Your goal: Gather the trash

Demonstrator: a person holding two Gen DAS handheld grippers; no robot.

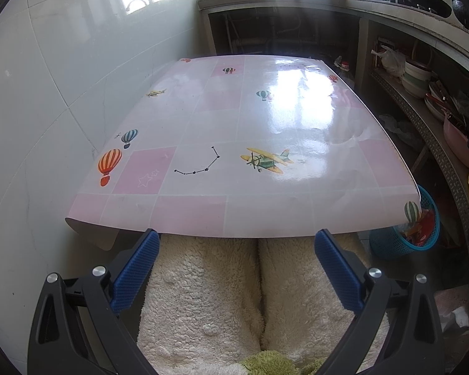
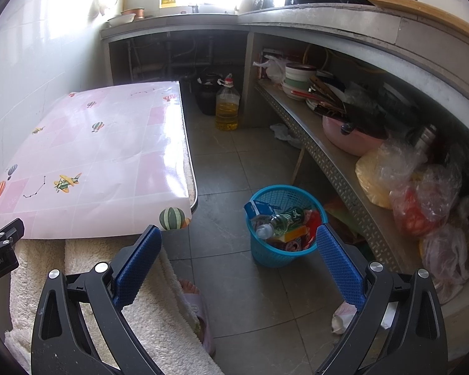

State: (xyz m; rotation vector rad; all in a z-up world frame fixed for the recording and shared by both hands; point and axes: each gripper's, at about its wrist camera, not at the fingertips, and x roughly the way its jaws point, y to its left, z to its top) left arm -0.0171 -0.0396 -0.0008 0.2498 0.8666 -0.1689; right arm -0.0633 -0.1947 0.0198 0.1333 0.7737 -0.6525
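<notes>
Trash (image 2: 281, 223) — bottle, cartons, wrappers — fills blue basket (image 2: 267, 254).

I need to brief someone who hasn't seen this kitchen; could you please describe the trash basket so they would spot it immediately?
Start at the table with the pink balloon-and-aeroplane cloth. On the grey tiled floor beside its near corner, before the low metal shelf, stands the blue mesh basket. It is the only blue container, already full of wrappers and a plastic bottle.

Home kitchen, tiled wall (image 1: 31, 93), concrete counter (image 2: 297, 15) w/ pots, oil bottle (image 2: 226, 106), dish shelf (image 2: 328, 143)
</notes>
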